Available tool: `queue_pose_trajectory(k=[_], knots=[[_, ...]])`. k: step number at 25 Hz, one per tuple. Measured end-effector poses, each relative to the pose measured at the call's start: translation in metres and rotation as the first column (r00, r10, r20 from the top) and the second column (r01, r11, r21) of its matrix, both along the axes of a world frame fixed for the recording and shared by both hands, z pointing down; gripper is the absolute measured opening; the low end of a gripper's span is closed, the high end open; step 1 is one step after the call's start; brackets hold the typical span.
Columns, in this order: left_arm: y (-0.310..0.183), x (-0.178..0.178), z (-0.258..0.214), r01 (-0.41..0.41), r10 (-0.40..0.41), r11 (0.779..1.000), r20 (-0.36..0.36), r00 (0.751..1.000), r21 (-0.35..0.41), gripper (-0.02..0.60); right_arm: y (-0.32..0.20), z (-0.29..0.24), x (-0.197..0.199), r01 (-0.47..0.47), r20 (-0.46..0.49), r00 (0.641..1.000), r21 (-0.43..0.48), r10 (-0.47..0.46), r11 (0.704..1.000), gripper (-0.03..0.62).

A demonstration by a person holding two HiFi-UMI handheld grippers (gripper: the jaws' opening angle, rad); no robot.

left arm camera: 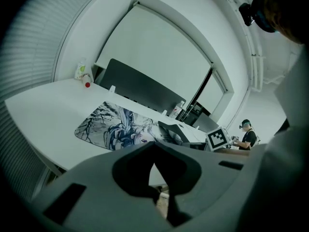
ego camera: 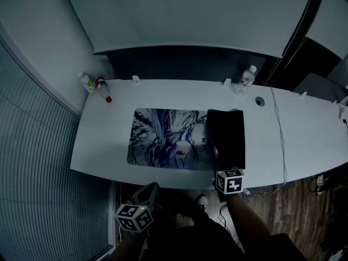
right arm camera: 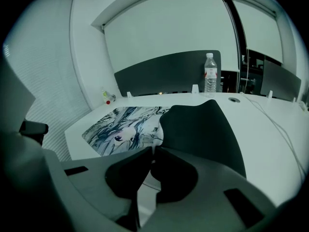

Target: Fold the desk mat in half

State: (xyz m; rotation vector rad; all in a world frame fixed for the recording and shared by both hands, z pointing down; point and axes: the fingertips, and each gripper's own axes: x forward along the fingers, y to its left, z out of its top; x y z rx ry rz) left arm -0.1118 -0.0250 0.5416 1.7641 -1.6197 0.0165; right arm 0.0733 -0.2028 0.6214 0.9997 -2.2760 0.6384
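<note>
one clear bottle (ego camera: 247, 78) stands upright behind the desk mat (ego camera: 163, 137), two smaller bottles (ego camera: 101, 85) apart.

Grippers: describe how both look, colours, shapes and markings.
The left claw and right claw are matte grey plastic, each with two broad jaws around a dark hollow. The left cube and right cube are white with black square markers.

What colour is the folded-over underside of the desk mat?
Desk mat underside: plain black, clearest in right gripper view.
</note>
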Motion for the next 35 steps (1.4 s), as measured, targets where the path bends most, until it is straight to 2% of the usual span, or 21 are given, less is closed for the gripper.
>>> queue_pose_trajectory(k=[15, 35], knots=[[0.008, -0.021, -0.002, -0.020, 0.020, 1.000, -0.014, 1.000, 0.014, 0.006, 0.011, -0.013, -0.034, 0.004, 0.003, 1.000, 0.010, -0.004, 1.000, 0.041], [0.032, -0.067, 0.002, 0.027, -0.027, 0.999, -0.027, 0.999, 0.018, 0.006, 0.030, -0.016, -0.096, 0.050, 0.011, 0.999, -0.001, -0.050, 0.999, 0.041]])
